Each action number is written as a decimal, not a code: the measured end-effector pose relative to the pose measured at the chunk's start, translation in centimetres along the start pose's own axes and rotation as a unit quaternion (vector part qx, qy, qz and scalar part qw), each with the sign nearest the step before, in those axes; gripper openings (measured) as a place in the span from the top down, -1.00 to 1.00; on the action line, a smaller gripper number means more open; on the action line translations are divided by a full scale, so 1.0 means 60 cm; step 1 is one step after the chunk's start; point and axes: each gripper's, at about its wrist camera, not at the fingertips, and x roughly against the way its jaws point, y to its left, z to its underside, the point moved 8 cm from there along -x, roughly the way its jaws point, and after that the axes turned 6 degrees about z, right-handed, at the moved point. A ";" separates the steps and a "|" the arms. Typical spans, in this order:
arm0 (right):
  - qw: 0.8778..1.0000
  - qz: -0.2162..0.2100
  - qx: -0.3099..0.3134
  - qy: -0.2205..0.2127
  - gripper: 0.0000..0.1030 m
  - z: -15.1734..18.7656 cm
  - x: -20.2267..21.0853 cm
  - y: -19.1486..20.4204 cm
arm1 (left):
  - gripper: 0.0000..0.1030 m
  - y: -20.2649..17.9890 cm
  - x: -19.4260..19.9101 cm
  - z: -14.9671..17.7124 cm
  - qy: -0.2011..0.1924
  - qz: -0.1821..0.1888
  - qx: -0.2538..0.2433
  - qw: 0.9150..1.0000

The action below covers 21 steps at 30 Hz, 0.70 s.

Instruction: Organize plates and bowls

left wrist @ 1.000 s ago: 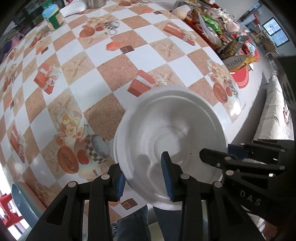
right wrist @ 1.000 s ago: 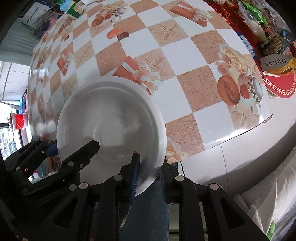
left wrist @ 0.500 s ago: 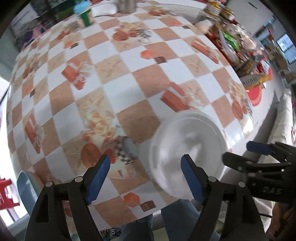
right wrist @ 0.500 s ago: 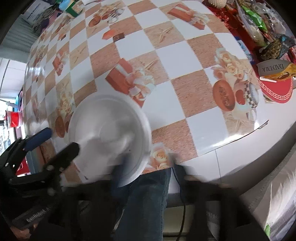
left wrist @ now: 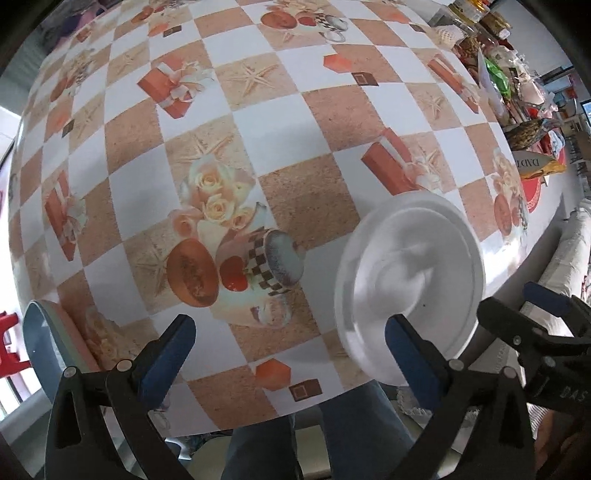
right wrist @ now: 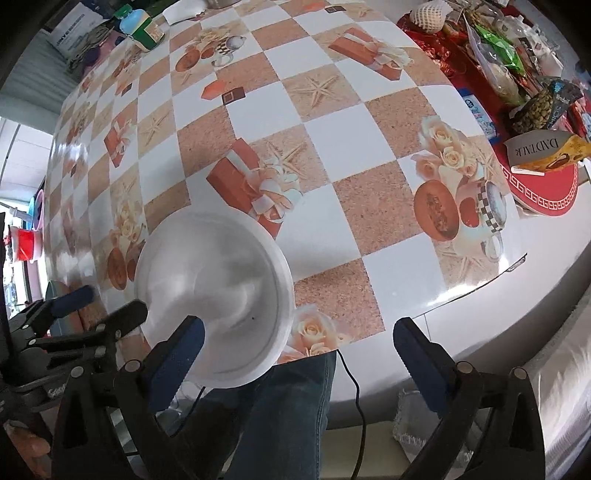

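A white plate [left wrist: 410, 284], blurred, lies on the checked tablecloth [left wrist: 280, 110] close to the table's near edge. My left gripper [left wrist: 290, 332] hangs over the cloth with its jaws opening wide. Only its right finger [left wrist: 402, 343] overlaps the plate's near rim, and nothing sits between the pads. In the right wrist view the plate [right wrist: 218, 288] sits under my right gripper's left finger [right wrist: 181, 347]. The right gripper [right wrist: 299, 332] is also opening, its jaws spread wide over the table edge with nothing in its grip. Each gripper shows in the other's view: the right gripper [left wrist: 517, 302] and the left gripper [right wrist: 105, 302].
A person's legs in jeans [right wrist: 280, 413] and a black cable [right wrist: 351, 384] lie below the table edge. A green-lidded jar [right wrist: 142, 27] stands far back. Snack bags and a red round mat [right wrist: 546, 192] crowd the right side. A grey-blue seat [left wrist: 40, 339] is at the left.
Both grippers were shut on the plate's rim and have let go, their jaws spreading wide. The plate has dropped to the table. The left gripper has shifted left of it.
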 end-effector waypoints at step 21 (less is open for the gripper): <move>0.999 0.005 -0.012 0.031 -1.00 0.002 -0.027 -0.015 | -0.99 -0.035 -0.030 -0.010 0.021 -0.003 0.002 1.000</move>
